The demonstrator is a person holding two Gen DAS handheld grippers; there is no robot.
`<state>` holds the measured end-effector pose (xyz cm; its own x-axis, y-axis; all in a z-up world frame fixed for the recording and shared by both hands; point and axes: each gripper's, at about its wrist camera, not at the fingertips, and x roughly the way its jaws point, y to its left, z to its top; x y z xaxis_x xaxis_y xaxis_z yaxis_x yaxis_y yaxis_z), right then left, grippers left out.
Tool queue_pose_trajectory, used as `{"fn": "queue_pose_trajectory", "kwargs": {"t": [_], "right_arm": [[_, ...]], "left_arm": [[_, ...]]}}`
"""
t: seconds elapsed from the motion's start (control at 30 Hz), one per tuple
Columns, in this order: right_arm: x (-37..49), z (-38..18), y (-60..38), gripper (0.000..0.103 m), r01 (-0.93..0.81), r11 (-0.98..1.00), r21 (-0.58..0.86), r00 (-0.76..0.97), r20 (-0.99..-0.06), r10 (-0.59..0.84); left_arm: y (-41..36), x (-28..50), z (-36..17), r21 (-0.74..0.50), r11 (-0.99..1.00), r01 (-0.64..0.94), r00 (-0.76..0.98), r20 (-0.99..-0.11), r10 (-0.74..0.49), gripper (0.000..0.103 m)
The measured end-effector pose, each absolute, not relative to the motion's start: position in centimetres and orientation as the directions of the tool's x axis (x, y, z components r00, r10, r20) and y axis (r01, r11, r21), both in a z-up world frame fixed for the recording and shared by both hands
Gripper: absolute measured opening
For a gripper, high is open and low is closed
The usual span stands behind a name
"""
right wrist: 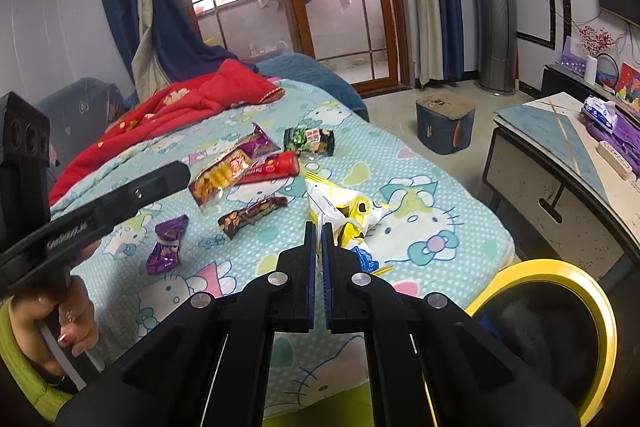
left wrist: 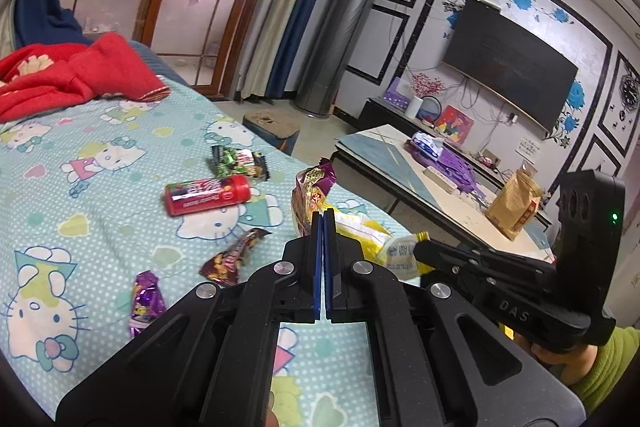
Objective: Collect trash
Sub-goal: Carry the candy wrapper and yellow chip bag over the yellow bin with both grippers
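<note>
Left fingers point(left wrist: 323, 217): shut on the purple-and-yellow snack bag point(left wrist: 310, 189), lifted off the bed point(left wrist: 120, 195).
Right fingers point(right wrist: 318, 227): closed, pinching the yellow-white wrapper point(right wrist: 344, 209).
Beyond the fingers: red can point(left wrist: 207, 194), other wrappers on the bed.
Right of the right fingers: yellow-rimmed bin point(right wrist: 600, 307).

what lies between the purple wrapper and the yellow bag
A brown wrapper, lying on the sheet between purple wrapper and yellow bag; the right wrist view shows it best.
</note>
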<state>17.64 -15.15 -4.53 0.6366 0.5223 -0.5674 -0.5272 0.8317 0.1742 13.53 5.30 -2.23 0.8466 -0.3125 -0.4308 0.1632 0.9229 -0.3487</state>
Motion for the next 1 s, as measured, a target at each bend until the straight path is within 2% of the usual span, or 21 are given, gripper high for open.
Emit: {"fn": "queue_pose_trajectory", "kwargs": {"t": [1.0], "right_arm": [[17.2, -2.6, -22.9, 0.003, -0.386, 0.902, 0.194, 0.736, -0.525, 0.428]], "left_arm": [[-1.9, 12.3, -1.9, -0.289, 0.895, 0.341, 0.783, -0.44, -0.44, 0.0]]}}
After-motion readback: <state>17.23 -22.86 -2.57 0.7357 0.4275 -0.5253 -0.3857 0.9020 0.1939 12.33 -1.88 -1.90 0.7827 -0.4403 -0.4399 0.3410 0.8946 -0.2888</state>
